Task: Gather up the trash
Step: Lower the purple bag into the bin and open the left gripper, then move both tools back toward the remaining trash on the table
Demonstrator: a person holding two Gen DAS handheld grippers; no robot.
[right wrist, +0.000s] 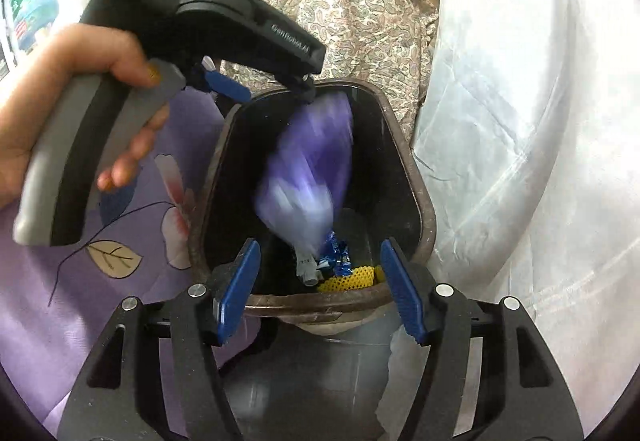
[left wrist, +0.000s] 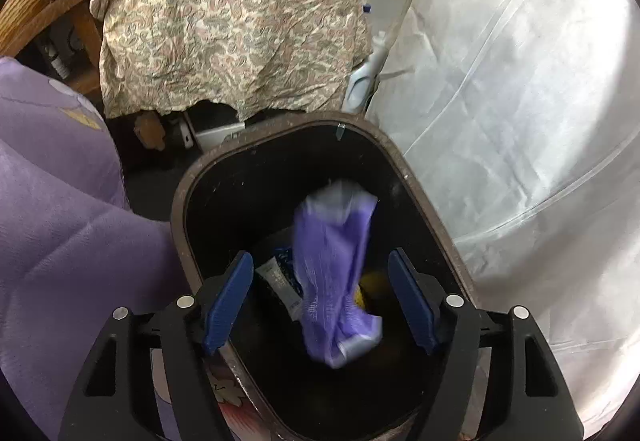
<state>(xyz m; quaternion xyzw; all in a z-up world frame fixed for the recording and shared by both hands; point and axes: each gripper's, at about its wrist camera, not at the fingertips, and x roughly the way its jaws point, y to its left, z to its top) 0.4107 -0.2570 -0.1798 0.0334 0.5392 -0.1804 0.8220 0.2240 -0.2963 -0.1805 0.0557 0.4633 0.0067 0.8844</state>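
A dark bin (left wrist: 420, 201) with a brown rim stands open below both grippers; it also shows in the right wrist view (right wrist: 416, 181). A purple and white wrapper (left wrist: 340, 265) is blurred in mid-air inside the bin mouth, free of the fingers; the right wrist view shows it (right wrist: 308, 169) just below the left gripper. My left gripper (left wrist: 320, 301) is open above the bin and also shows in the right wrist view (right wrist: 272, 87). My right gripper (right wrist: 318, 289) is open and empty over the bin's near rim. A grey tube (right wrist: 306, 267), blue wrappers (right wrist: 338, 257) and yellow mesh (right wrist: 352, 277) lie at the bottom.
A purple flowered cloth (right wrist: 120, 221) lies left of the bin. A paisley cloth (left wrist: 232, 21) covers something behind it. White plastic sheeting (left wrist: 520, 101) hangs on the right. A wooden frame (left wrist: 48, 21) is at the far left.
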